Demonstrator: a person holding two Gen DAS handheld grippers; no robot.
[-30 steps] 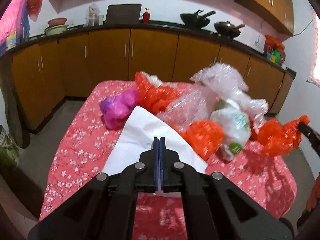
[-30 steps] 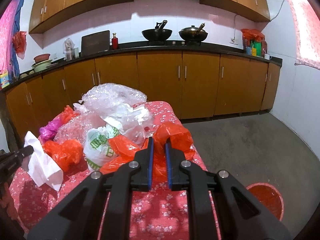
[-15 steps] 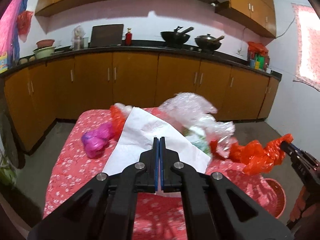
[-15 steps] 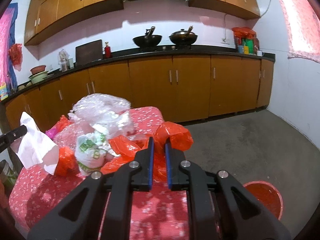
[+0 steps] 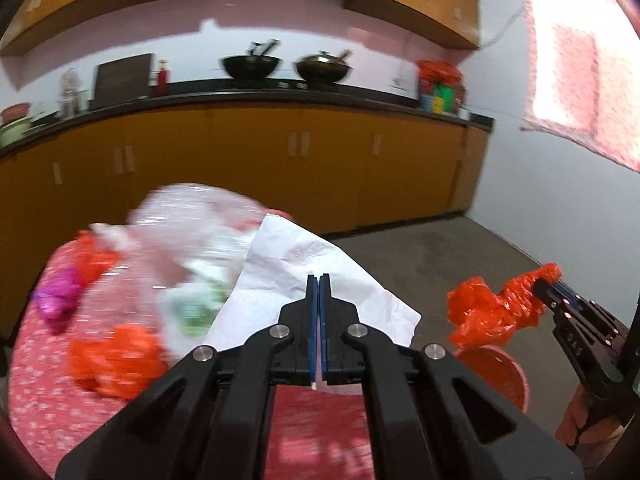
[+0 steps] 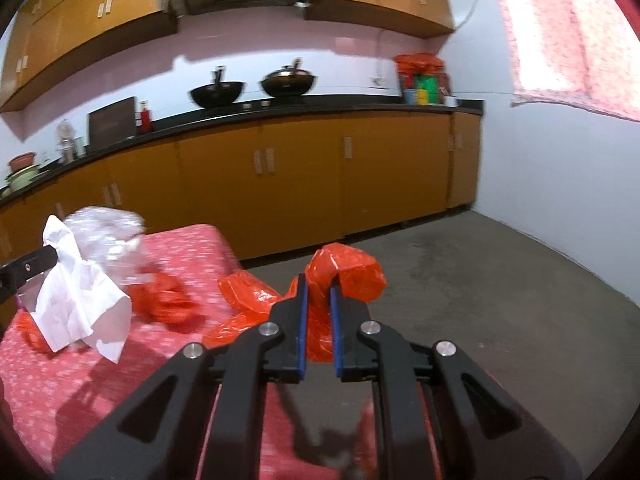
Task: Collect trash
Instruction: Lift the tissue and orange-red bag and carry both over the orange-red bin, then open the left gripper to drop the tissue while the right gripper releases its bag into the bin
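Note:
My left gripper (image 5: 318,280) is shut on a white paper tissue (image 5: 304,268) and holds it in the air above the table's right end; the tissue also shows in the right wrist view (image 6: 80,304). My right gripper (image 6: 318,280) is shut on an orange plastic bag (image 6: 340,272), which hangs off the table's right side; in the left wrist view the bag (image 5: 492,312) hangs above an orange bin (image 5: 496,372) on the floor. More bags lie on the table: clear plastic (image 5: 180,216), orange (image 5: 116,356), purple (image 5: 60,296).
The table has a red flowered cloth (image 6: 60,392). Orange kitchen cabinets (image 6: 320,176) with a black counter and two woks (image 6: 218,94) run along the back wall. Bare concrete floor (image 6: 500,280) lies to the right of the table.
Both grippers have swung to the right with their loads. The orange bag has moved off the table to above the bin. The trash pile now sits to the left in both views.

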